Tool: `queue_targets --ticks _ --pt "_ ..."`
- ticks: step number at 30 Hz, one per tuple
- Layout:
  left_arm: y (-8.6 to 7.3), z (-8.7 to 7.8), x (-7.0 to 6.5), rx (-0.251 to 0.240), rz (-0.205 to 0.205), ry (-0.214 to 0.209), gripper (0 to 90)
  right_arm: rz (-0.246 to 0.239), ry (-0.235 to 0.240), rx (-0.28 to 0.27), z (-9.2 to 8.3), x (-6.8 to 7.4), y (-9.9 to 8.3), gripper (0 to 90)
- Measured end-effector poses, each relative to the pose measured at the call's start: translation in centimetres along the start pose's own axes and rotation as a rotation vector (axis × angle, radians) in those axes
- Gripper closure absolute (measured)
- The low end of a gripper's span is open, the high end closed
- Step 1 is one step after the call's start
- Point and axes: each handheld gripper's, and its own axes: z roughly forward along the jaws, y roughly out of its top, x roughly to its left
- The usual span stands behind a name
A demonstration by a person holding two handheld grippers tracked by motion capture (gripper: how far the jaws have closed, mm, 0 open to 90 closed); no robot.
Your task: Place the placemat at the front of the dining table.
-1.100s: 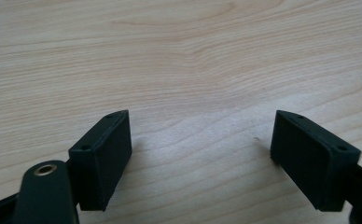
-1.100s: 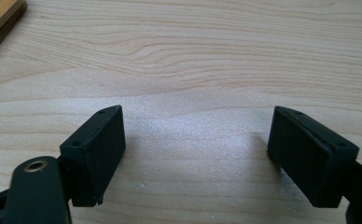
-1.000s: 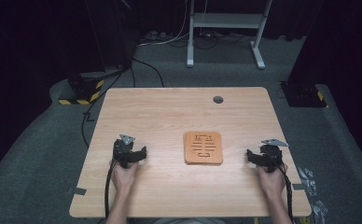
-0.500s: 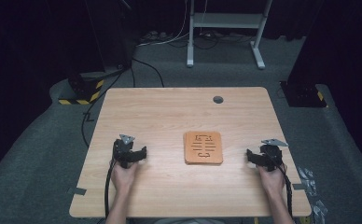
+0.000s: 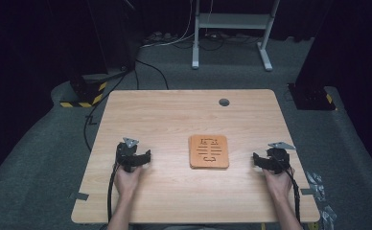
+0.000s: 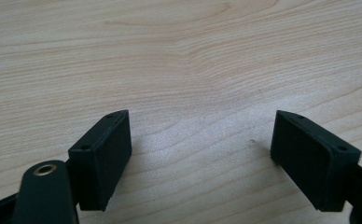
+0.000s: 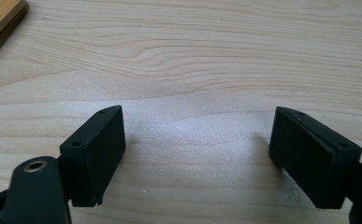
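A: Orange-brown board seen from the high view, flat mid-table between left gripper and right gripper, long axis running away from the person.

B: Left gripper view: jaws spread, just been closing slightly, nothing between. Right gripper view: jaws spread over bare table, board corner top left.

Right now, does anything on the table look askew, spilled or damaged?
Nothing stands out. The orange board lies flat and roughly square to the table, between the left tongs and right tongs, both open with nothing between them.
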Motion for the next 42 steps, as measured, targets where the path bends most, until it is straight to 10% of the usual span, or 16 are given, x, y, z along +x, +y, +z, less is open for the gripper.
queue_targets --ticks 42 --pt "0.0 0.0 0.0 -0.001 0.001 0.000 21.2 -0.002 0.045 -0.027 -0.4 2.1 1.1 19.2"
